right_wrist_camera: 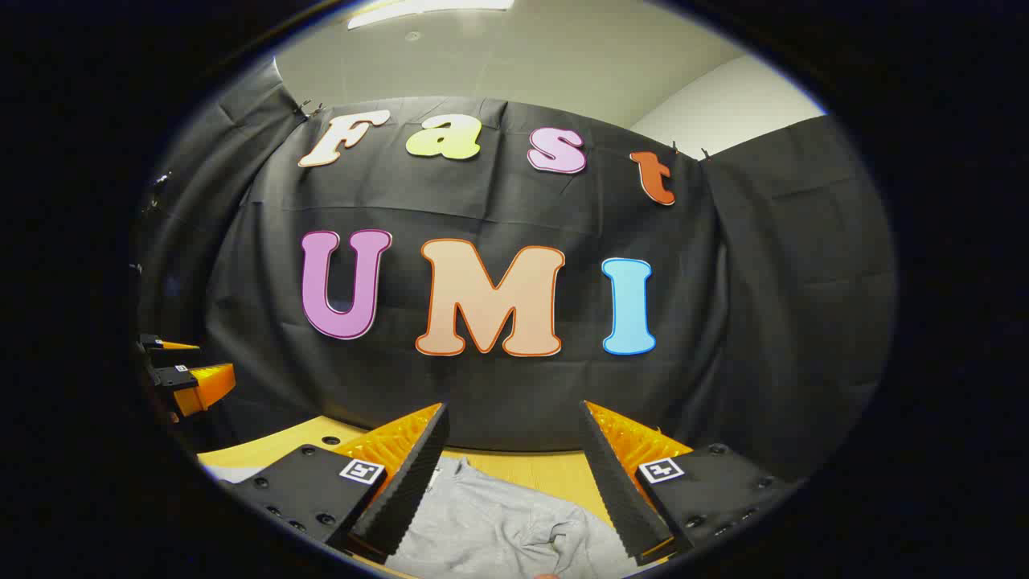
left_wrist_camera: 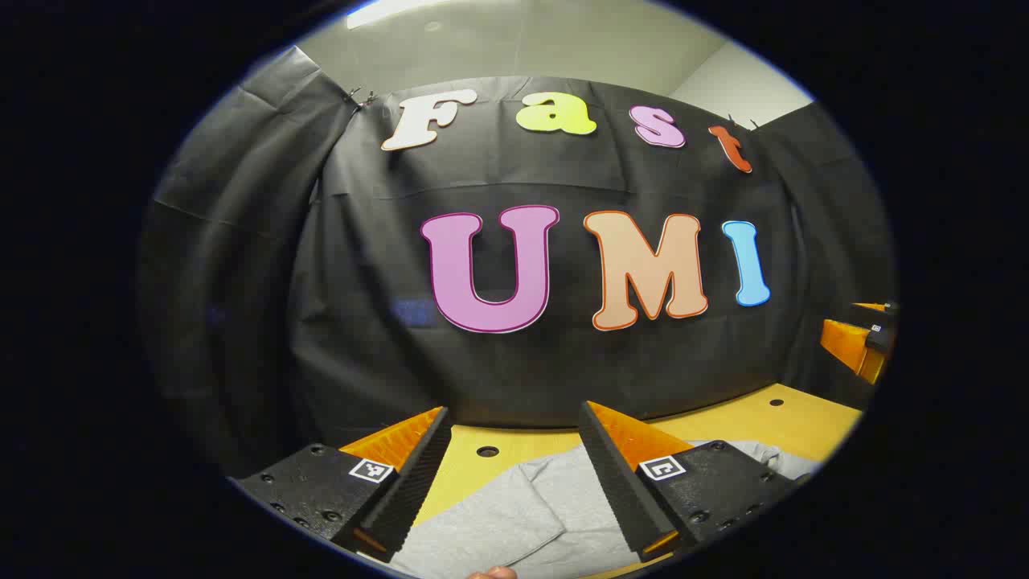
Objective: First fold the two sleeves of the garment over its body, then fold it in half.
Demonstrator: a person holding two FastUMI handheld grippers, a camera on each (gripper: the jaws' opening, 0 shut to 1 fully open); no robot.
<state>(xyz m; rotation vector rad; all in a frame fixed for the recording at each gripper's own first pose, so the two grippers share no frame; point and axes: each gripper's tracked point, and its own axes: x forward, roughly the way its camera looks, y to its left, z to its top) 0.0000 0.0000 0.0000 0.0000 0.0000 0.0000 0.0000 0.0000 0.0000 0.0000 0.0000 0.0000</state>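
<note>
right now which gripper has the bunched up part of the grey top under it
The right gripper: the grey top below its open fingers is rumpled into folds. Under the left gripper the cloth lies smoother, with one flat seam.

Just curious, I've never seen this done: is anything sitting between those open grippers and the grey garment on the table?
Nothing visible. The grey garment lies on the table right below the open left gripper and open right gripper.
</note>
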